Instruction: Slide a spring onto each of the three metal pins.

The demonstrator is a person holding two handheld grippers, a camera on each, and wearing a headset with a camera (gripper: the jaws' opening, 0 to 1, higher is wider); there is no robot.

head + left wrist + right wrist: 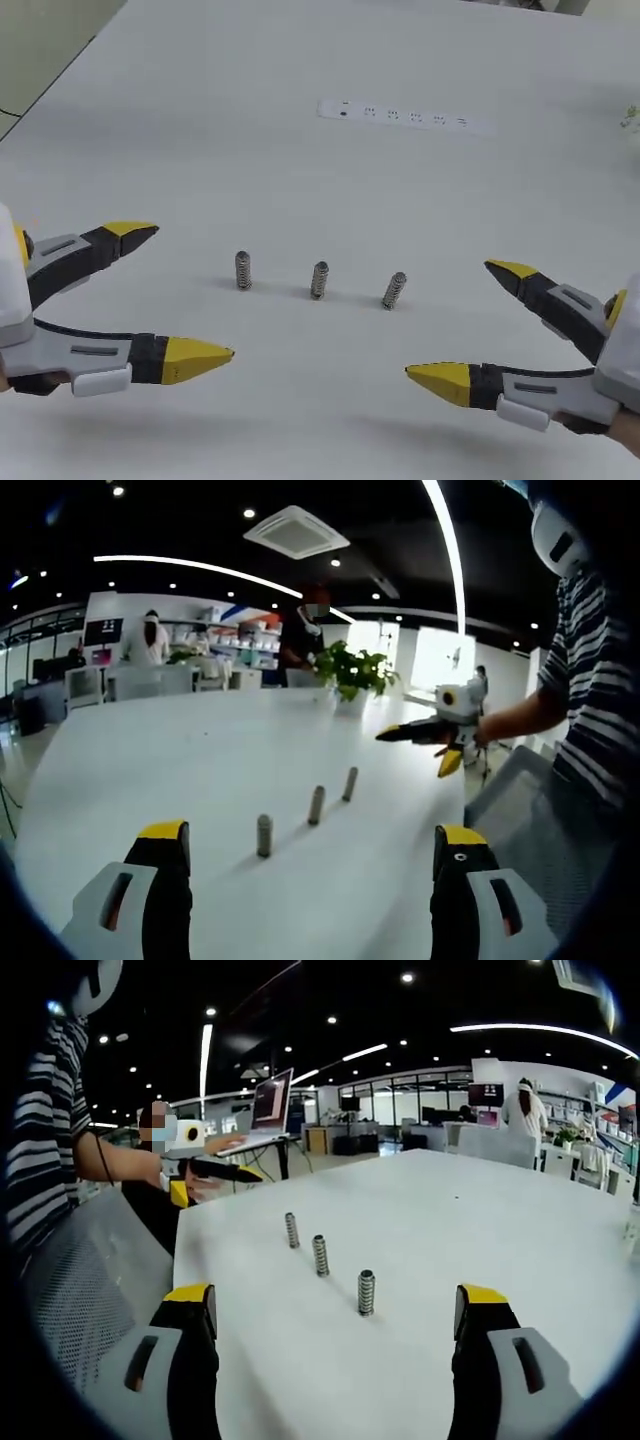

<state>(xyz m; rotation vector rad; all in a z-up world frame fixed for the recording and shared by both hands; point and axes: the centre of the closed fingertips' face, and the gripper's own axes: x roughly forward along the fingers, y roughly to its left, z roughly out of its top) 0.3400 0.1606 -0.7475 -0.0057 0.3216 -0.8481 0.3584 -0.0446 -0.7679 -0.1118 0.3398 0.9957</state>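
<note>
- Three pins stand in a row mid-table: the left pin (243,270), the middle pin (319,280) and the right pin (394,290), which leans slightly.
- Coils run the length of each, as on the nearest spring (366,1292), so all three springs seem to be on and the task looks done.
- The left gripper (180,292) and right gripper (462,322) flank the row, well apart from it. Their jaws are spread wide and hold nothing, probably to avoid toppling a pin.
- A power strip (405,115) lies farther back on the white table (200,120).

Open-plan office, long white table (150,770), laptop (272,1098) on a desk (252,1144), potted plant (352,672), ceiling air vent (297,532), strip lights (445,550)
</note>
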